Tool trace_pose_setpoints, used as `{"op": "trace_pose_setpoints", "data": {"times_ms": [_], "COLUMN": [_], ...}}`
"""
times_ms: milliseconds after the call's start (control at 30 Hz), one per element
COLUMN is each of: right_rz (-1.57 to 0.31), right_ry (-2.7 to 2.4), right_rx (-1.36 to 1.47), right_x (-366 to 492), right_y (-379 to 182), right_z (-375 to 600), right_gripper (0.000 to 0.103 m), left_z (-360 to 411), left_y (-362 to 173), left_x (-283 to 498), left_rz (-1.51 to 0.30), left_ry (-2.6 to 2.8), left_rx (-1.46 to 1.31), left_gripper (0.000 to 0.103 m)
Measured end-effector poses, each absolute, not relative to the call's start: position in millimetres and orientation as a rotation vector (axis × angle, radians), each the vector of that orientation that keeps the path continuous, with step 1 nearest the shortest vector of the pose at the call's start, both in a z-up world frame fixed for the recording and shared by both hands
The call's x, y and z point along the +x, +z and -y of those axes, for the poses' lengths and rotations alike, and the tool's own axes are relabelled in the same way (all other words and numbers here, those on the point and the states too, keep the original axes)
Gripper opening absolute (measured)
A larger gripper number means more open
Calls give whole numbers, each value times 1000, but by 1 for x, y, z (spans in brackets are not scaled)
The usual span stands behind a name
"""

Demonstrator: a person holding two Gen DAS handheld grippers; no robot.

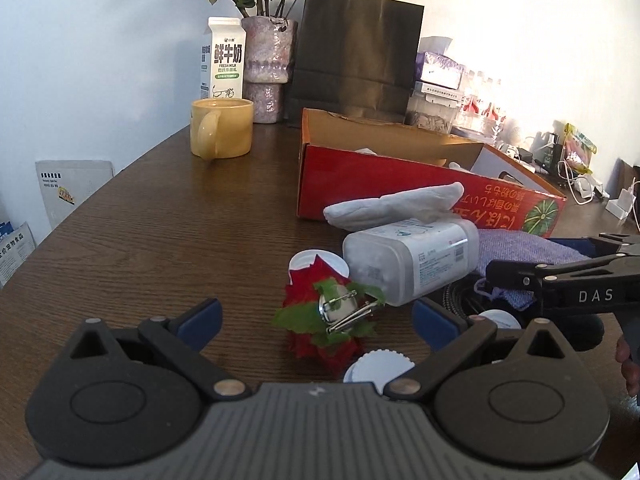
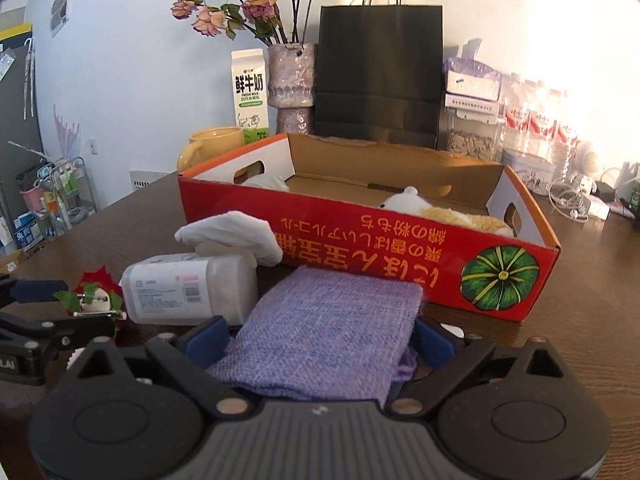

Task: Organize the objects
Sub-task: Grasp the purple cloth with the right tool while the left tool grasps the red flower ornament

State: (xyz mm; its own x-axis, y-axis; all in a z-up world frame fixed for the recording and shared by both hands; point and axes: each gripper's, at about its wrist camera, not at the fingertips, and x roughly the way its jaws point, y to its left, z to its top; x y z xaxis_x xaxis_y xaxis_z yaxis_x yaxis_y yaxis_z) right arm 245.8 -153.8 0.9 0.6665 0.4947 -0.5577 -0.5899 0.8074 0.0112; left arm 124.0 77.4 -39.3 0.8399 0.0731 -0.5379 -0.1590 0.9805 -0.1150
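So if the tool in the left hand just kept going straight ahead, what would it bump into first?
Most likely the red flower brooch, which lies on the table between the left tool's open fingers. Just beyond it lies the clear plastic wipes bottle on its side, though depth is hard to judge here.

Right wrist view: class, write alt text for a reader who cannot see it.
The open right gripper straddles a purple woven cloth pouch on a dark wooden table. Behind lies an open red cardboard box.
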Motion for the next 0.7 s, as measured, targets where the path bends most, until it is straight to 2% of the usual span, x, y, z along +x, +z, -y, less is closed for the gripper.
{"op": "trace_pose_setpoints", "data": {"times_ms": [67,167,233,300,367,467,533,600,633,667,700], "right_rz": [-564,-546,-539,-527,-513,-496,-497,-511,-520,-517,-510], "right_ry": [612,612,618,627,634,642,646,642,634,623,617], "right_rx": [-182,-190,-195,-196,-197,-194,-191,-180,-178,-176,-177], "right_x": [244,241,239,237,234,230,229,230,230,229,227], "right_y": [1,2,3,4,5,7,7,7,7,7,8], "right_z": [155,157,158,160,160,162,163,166,166,168,171], "right_gripper": [88,80,76,70,61,56,56,73,95,102,102], "left_z": [-77,-75,-74,-74,-74,-74,-74,-73,-73,-73,-73], "left_y": [-40,-41,-42,-42,-42,-41,-41,-41,-40,-40,-40], "left_x": [126,128,130,131,130,129,128,128,128,128,128], "left_rz": [-564,-573,-579,-581,-575,-572,-574,-575,-576,-577,-577], "left_ry": [123,113,107,101,101,105,109,107,107,107,107], "left_rx": [-156,-156,-159,-168,-170,-171,-170,-170,-169,-168,-168], "left_gripper": [99,85,67,57,56,55,55,55,55,55,55]}}
